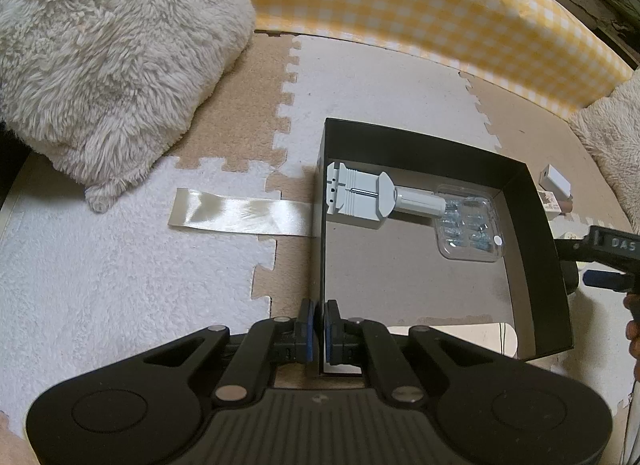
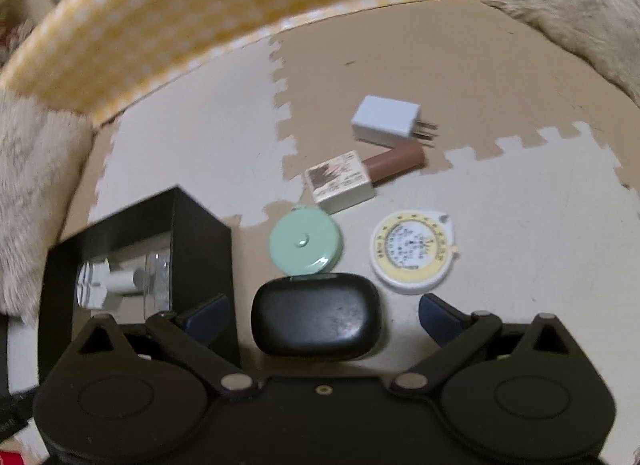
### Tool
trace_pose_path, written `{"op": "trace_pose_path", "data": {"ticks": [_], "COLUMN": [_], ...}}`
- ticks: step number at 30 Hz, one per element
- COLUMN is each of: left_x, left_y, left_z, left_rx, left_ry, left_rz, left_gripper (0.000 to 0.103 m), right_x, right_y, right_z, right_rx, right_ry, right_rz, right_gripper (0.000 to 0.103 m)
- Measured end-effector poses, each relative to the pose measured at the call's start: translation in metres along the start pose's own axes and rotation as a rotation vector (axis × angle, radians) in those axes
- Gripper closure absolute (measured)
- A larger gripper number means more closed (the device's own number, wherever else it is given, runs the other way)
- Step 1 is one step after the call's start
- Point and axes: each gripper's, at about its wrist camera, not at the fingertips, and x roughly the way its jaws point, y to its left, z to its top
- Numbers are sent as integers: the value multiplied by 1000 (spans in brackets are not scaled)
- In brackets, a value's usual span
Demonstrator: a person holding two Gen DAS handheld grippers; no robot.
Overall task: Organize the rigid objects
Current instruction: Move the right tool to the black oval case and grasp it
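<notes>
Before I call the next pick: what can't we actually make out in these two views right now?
- Print on the white-and-yellow disc: right wrist view, blurred, too small.
- Label on the wooden block: right wrist view, motion blur.
- Contents of the clear blister pack: left wrist view, too small, glare.
- Near corner of the black box: left wrist view, hidden by the left gripper.
- Near end of the black case: right wrist view, hidden behind the right gripper.

Black oval case (image 2: pixel 316 315) lies flat beside open black box (image 2: pixel 200 233).
</notes>
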Motion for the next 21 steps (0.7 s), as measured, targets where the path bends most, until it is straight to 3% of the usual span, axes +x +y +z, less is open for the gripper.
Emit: {"op": "trace_pose_path", "data": {"ticks": [9,11,21], "left_x": [0,0,0], "left_y": [0,0,0], "left_z": [0,0,0], "left_rx": [-1,0,-1], "left_ry": [0,0,0], "left_rz": [0,0,0], "left_gripper": [97,97,97], "right_x": [21,19,6], "right_y": [9,10,6], "right_z": [-3,-2,4], "right_rx": [-74,-82,-88], "right_ry": [36,28,18], "right_rz": [-48,-47,-47], "right_gripper": [10,22,22]}}
